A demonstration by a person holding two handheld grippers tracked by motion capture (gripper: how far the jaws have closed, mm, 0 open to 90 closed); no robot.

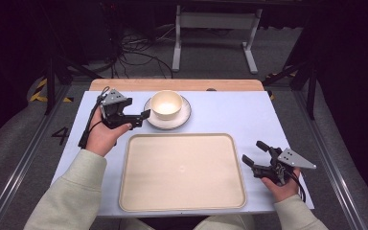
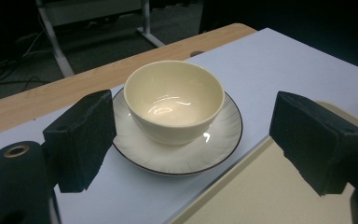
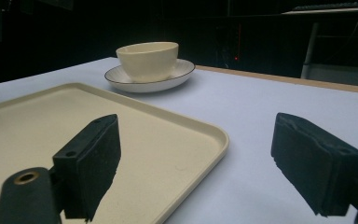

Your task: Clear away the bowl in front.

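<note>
Left gripper [image 1: 133, 120] hangs wide open and empty beside the cream ceramic bowl [image 1: 166, 104] on its white dark-rimmed saucer [image 1: 184, 118], its own view framing the bowl [image 2: 174, 100] between the jaws, while the right gripper [image 3: 196, 163] sits open and empty over the beige plastic tray's [image 3: 168, 154] corner, so nothing looks grabbed yet.

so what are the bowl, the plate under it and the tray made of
Bowl: likely glazed ceramic, cream, with glossy highlights inside. Plate: probably glazed ceramic too, white with faint ribbing and a thin dark rim. Tray: looks like matte beige plastic with no glare, though the material isn't certain.
</note>
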